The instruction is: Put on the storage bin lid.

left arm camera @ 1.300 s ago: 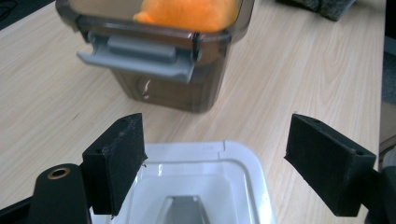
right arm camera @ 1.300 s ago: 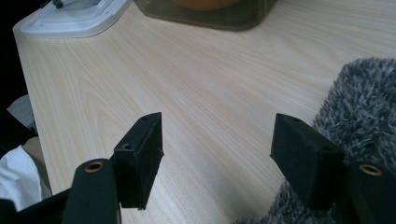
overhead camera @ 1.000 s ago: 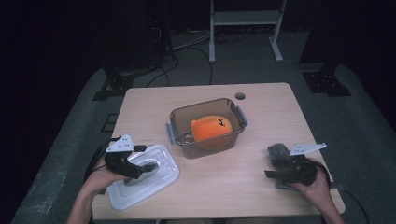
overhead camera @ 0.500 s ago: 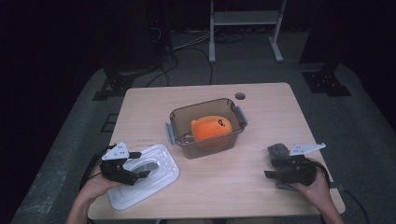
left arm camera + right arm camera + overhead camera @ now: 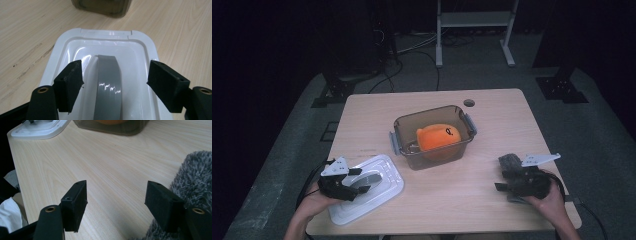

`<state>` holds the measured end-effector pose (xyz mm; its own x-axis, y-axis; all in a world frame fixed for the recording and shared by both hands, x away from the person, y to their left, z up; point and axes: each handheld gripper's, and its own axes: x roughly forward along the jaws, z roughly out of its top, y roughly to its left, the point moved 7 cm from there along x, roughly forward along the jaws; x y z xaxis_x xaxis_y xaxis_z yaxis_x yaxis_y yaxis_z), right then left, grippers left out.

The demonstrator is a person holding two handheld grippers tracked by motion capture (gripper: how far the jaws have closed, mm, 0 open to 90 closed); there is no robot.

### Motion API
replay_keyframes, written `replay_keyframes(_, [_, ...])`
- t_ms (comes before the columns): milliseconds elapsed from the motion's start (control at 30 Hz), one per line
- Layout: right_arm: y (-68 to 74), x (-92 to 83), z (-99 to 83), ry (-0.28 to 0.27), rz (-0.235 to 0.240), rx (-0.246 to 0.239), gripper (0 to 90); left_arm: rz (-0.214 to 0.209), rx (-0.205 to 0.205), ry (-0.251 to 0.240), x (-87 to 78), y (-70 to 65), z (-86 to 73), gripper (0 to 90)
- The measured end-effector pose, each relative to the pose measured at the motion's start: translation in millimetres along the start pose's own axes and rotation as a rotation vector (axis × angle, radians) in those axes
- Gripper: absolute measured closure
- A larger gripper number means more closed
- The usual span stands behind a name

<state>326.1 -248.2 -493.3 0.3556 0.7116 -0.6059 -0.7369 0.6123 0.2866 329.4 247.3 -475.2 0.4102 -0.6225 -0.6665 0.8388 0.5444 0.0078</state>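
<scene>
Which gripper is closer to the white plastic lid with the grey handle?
Left. The left gripper straddles the white plastic lid's grey handle; the right gripper sits far across the table.

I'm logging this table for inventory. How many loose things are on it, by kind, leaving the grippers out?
Container: 1
White lid: 1
Orange plush toy, inside the container: 1
Grey fuzzy cloth: 1
Total: 4
</scene>
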Motion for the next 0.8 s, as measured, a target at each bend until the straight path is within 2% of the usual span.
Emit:
replay_keyframes(200, [0.1, 0.2, 0.1, -0.001, 0.001, -0.002, 32.9, -0.016, -0.002, 0.016, 2.3, 1.3, -6.4, 36.9])
replay_keyframes(267, [0.1, 0.4, 0.0, 0.001, 0.002, 0.0, 32.9, -0.009, 0.005, 0.021, 3.0, 2.3, -8.2, 39.4])
replay_keyframes(400, [0.2, 0.3, 0.0, 0.0, 0.003, -0.001, 32.9, -0.003, -0.003, 0.016, 3.6, 4.9, -11.8, 43.7])
replay_keyframes(667, [0.5, 0.6, 0.0, 0.002, 0.004, -0.002, 32.8, -0.018, -0.001, 0.009, 5.7, 6.4, -16.6, 56.1])
replay_keyframes(800, [0.4, 0.9, -0.1, 0.002, 0.004, -0.001, 32.8, -0.017, 0.004, 0.015, 6.7, 6.8, -17.5, 59.1])
